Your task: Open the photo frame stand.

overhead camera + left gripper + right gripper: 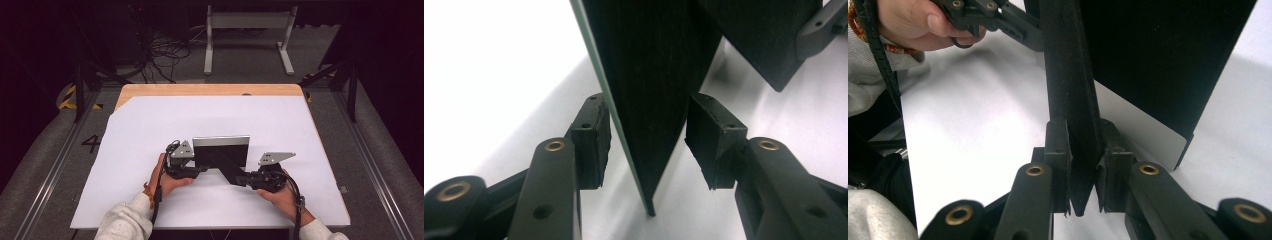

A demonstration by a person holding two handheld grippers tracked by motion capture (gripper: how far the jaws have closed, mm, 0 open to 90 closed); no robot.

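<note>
A picture frame (pixel 220 148) stands upright on the white sheet, its black back (pixel 644 75) toward me. A black prop leg (pixel 227 170) slants from that back down to the right. My left gripper (pixel 200 170) straddles the frame's lower left edge. In the left gripper view (pixel 647 130) the pads (pixel 594 140) sit close on either side of the frame with thin gaps, so the gripper is open. My right gripper (pixel 242 179) is shut on the tip of the prop leg (pixel 1070 100), and both of its pads (pixel 1057 150) press on it in the right gripper view (pixel 1083 145).
The white sheet (pixel 150 125) covers a wooden table (pixel 210 90), whose bare edge shows at the back. Behind the table, a white metal stand (pixel 247 30) and loose cables (pixel 165 55) are on the floor. Rails run along both sides of the table.
</note>
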